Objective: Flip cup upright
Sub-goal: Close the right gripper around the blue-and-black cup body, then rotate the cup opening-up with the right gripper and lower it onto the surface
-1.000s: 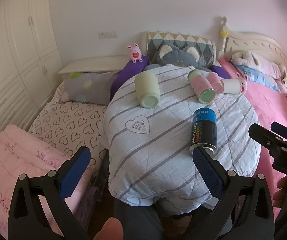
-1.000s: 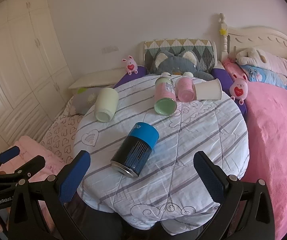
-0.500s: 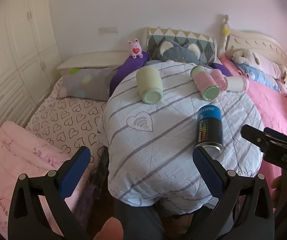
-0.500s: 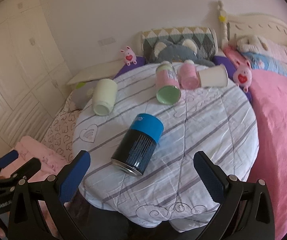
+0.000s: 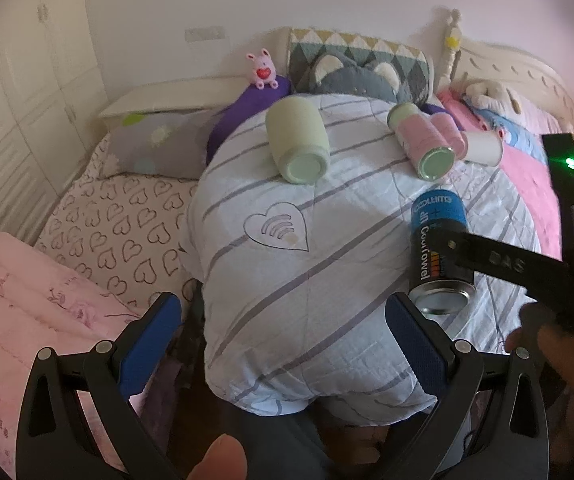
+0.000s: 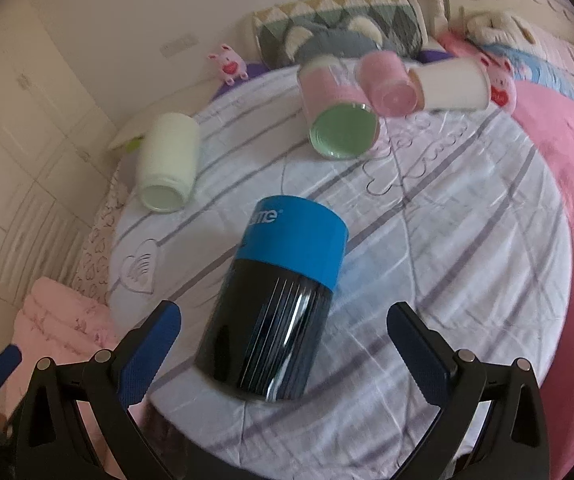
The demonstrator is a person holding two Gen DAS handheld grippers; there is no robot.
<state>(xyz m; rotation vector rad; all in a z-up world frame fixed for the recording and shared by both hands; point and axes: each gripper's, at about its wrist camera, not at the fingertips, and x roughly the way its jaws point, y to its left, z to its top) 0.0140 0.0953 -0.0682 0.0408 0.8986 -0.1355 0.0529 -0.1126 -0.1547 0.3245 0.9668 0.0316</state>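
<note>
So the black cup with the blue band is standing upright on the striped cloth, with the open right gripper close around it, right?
Not quite: the black cup is lying on its side on the striped cloth, not upright. The right wrist view shows this. The rest holds: the right gripper is open, close around it.

Both wrist views overlook the striped table (image 5: 327, 280) (image 6: 447, 240), right nearer.

In the left wrist view, the right gripper's arm crosses the black-and-blue cup (image 5: 439, 248), hiding part of its side and lettering. In the right wrist view, motion blur softens the pink cups (image 6: 387, 80) and white cup (image 6: 453, 84); the left gripper (image 6: 1, 364) is cut off at the frame edge.
</note>
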